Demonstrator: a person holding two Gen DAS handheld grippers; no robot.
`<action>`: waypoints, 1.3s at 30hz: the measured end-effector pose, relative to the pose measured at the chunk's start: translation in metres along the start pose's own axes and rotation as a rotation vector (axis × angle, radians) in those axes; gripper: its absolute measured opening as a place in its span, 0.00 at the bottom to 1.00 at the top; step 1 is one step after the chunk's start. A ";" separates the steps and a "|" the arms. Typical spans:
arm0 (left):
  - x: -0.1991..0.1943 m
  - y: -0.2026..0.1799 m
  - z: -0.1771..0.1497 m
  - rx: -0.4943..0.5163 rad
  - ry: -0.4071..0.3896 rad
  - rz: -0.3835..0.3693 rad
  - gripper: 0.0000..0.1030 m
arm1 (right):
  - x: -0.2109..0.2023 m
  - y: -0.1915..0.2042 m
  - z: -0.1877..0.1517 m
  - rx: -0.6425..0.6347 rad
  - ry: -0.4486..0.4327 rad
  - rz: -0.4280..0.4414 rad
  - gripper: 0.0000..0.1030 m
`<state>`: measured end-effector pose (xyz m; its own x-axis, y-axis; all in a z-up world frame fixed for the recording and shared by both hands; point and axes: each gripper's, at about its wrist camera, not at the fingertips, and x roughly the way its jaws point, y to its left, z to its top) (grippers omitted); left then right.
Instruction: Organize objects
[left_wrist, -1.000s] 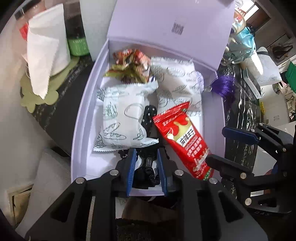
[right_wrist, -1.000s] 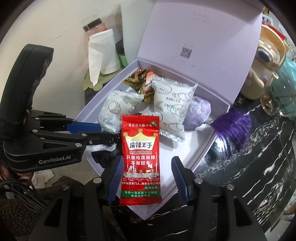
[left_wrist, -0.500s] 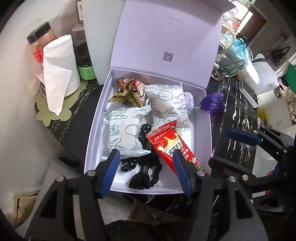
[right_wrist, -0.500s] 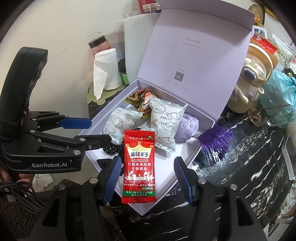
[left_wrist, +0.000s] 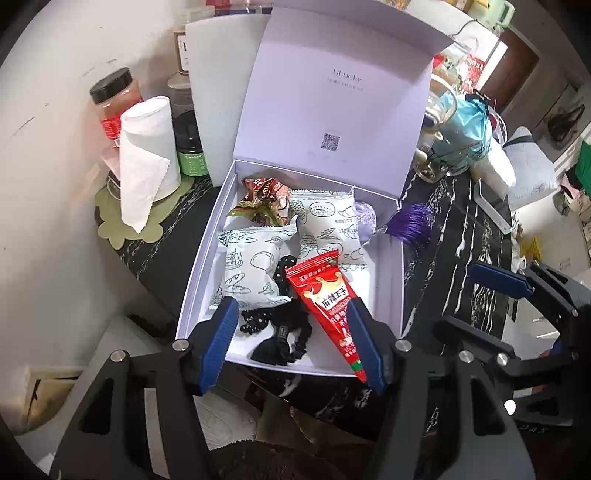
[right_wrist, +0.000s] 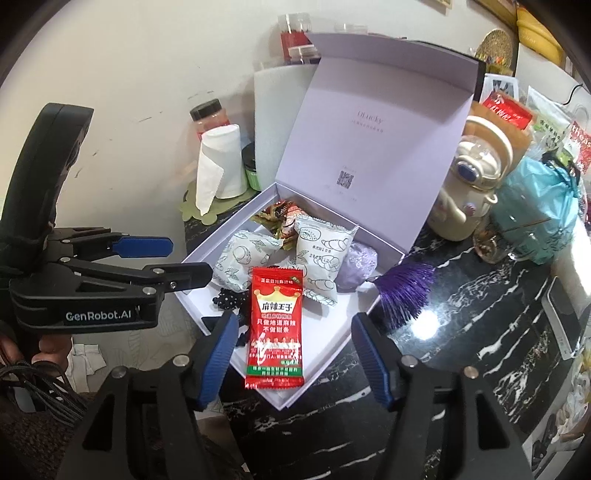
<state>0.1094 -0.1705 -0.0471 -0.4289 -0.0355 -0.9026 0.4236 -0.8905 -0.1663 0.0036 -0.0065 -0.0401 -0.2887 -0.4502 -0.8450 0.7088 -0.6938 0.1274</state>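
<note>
An open lilac gift box sits on the black marble counter with its lid upright. Inside lie a red snack packet, two white bread packets, a black hair tie, a brown-green wrapper and a lilac pouch with a purple tassel. My left gripper is open and empty, above the box's near edge. My right gripper is open and empty, above the box's near corner. Each gripper shows in the other's view.
A paper towel roll on a green mat, jars and a green-labelled bottle stand left of the box by the wall. A cream kettle, a teal bag and a glass cup stand to the right.
My left gripper opened, let go of the black hair tie in the box and drew back. My right gripper, open throughout, also drew back and up from the red packet.
</note>
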 end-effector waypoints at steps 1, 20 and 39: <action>-0.004 -0.001 -0.002 -0.003 -0.008 0.003 0.62 | -0.004 0.000 -0.002 -0.002 -0.004 -0.003 0.63; -0.072 -0.042 -0.065 0.011 -0.104 0.089 0.75 | -0.058 0.009 -0.053 -0.023 -0.040 -0.022 0.67; -0.098 -0.044 -0.119 -0.024 -0.114 0.117 0.78 | -0.076 0.021 -0.084 -0.055 -0.043 -0.024 0.72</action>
<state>0.2277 -0.0744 0.0018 -0.4629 -0.1911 -0.8655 0.4946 -0.8660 -0.0733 0.0945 0.0606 -0.0169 -0.3324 -0.4587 -0.8241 0.7352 -0.6734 0.0783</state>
